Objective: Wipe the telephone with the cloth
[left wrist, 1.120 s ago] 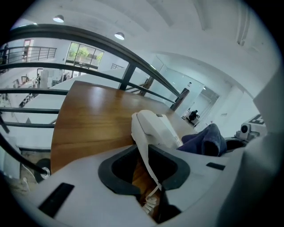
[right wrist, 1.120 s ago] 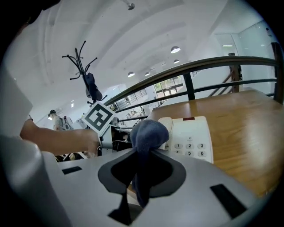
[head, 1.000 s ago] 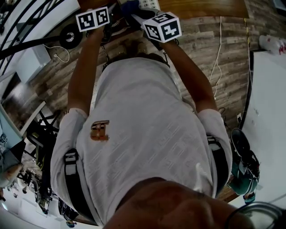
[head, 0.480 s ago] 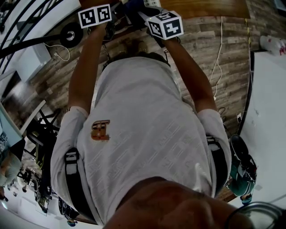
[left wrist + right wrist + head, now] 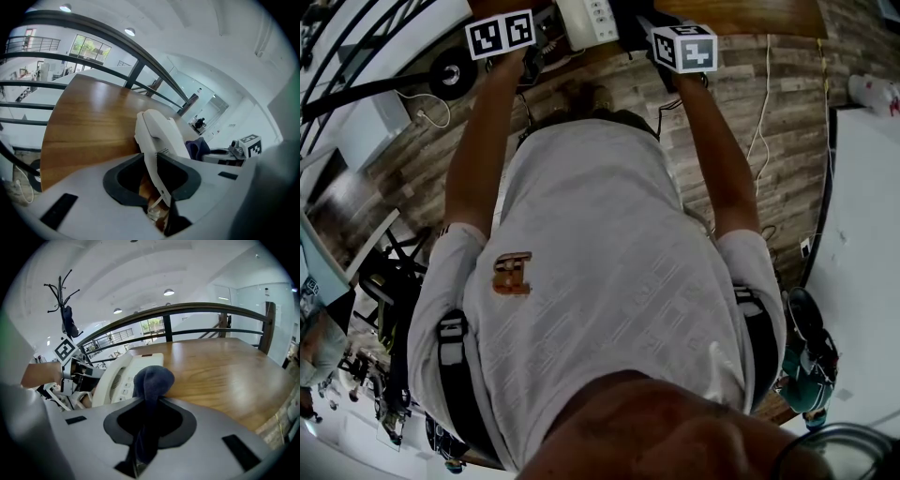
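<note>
Left hand-held gripper [image 5: 153,176] pinches one telephone [image 5: 157,131]; right hand-held gripper [image 5: 146,425] pinches one cloth [image 5: 152,378].

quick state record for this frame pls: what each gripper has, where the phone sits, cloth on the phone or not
left gripper: shut on the telephone, jaws on either side of its white body
right gripper: shut on the cloth; its dark blue bunched end sticks out past the jaws
telephone: white, on the wooden table, keypad visible from the right gripper view
cloth on telephone: cannot tell; the cloth overlaps the telephone in the right gripper view, but contact is not visible
wipe: no sign of it under way
</note>
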A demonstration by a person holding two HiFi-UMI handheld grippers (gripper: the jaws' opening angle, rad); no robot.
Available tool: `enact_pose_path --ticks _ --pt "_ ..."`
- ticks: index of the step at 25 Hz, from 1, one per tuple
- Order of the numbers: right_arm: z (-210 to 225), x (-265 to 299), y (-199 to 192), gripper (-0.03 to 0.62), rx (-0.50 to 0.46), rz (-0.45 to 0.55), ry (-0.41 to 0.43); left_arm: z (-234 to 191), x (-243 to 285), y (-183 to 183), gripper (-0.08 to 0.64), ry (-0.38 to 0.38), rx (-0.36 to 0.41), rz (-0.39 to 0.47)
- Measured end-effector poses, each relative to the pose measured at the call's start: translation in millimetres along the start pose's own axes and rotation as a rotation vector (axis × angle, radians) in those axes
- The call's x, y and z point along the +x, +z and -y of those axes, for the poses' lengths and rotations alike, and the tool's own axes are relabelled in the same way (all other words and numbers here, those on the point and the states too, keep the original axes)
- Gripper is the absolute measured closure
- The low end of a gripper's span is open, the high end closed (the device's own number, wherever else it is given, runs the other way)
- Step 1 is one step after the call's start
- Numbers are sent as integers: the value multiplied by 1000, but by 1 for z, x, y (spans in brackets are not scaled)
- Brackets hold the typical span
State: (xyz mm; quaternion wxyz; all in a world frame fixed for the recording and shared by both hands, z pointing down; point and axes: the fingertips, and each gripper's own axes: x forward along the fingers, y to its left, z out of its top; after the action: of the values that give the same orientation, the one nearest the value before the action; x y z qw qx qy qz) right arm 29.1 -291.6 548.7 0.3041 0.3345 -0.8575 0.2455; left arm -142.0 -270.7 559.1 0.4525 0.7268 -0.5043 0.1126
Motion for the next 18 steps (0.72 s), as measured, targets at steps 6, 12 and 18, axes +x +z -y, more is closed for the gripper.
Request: enact_pose_path --ticks 6,12,18 --pt "30 -18 0 520 22 18 -58 0 -1 -2 465 -2 0 8" --pt "24 -34 25 520 26 103 -26 -2 -23 12 465 23 37 72" --pt "-12 -50 78 520 -22 287 108 40 -54 56 486 -3 230 280"
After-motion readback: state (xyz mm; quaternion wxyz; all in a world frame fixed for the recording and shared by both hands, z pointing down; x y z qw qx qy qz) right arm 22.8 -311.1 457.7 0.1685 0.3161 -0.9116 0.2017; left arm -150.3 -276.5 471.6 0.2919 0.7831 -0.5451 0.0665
